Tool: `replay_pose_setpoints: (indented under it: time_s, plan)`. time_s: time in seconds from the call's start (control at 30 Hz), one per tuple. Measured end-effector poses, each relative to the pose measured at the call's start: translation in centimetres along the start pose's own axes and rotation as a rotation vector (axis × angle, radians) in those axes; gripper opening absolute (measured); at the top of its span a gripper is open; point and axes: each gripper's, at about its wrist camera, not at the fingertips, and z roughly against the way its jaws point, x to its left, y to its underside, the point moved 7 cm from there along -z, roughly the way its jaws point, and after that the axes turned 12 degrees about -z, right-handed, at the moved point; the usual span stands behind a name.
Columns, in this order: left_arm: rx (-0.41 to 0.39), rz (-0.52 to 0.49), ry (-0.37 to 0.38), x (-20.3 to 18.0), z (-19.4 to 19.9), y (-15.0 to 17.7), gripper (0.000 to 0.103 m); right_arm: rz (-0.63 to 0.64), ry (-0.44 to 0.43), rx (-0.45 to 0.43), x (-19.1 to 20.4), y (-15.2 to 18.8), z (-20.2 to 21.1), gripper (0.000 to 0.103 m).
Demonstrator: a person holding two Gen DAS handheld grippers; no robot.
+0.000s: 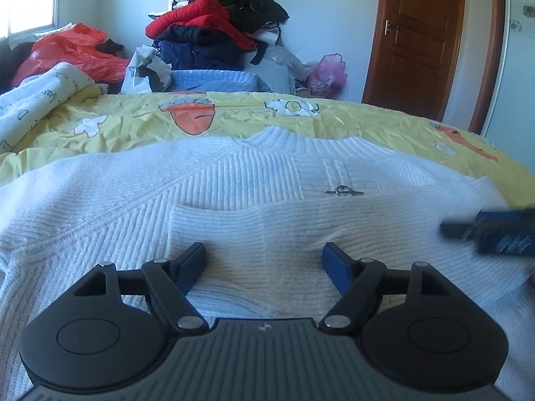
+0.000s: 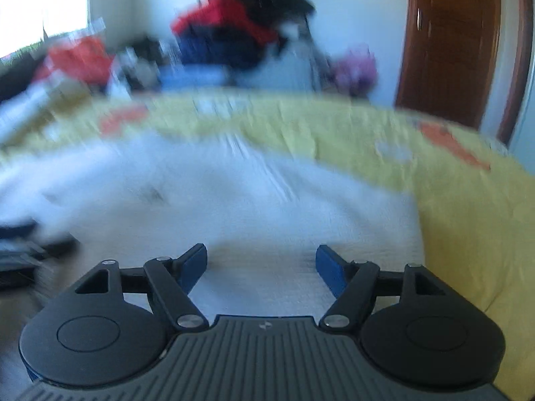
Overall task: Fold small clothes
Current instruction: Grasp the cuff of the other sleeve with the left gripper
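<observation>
Now we hold both grippers, left gripper [image 1: 264,259] and right gripper [image 2: 260,260], spread wide and empty; white sweater [image 1: 234,183] lies crosswise just ahead, left nearer its middle.

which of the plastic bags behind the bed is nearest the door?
The pink bag, on the floor beside the wooden door. The red-orange bag sits far left by the window; the white printed one is between.

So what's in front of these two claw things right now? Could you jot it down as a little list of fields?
garment: white sweater, spread flat, lower part folded up
pin: small metal pin on sweater's chest
surface: yellow bedspread
left gripper: open, over the sweater, nothing held
right gripper: open, nothing held, view blurred
background: pile of clothes, wooden door
</observation>
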Motion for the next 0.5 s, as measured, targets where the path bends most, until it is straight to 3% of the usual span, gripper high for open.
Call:
replay_pose_setpoints:
  time_s: [0.07, 0.23, 0.37, 0.43, 0.5]
  plan:
    - [-0.008, 0.011, 0.027, 0.0, 0.1, 0.0, 0.084, 0.033, -0.031, -0.073, -0.2, 1.1, 0.1, 0.083]
    - [-0.047, 0.045, 0.046, 0.5, 1.0, 0.0, 0.088, 0.007, -0.058, -0.065, -0.3, 0.9, -0.2, 0.086]
    - [-0.137, 0.151, -0.07, 4.3, 5.9, 1.1, 0.088, 0.003, -0.061, -0.067, -0.3, 1.0, -0.2, 0.086]
    - [-0.205, 0.259, -0.102, 8.4, 9.1, 2.4, 0.088, 0.006, -0.058, -0.069, -0.2, 0.9, 0.1, 0.086]
    - [-0.241, 0.393, -0.185, 13.9, 11.8, 4.1, 0.088, 0.007, -0.057, -0.069, -0.2, 1.0, 0.1, 0.086]
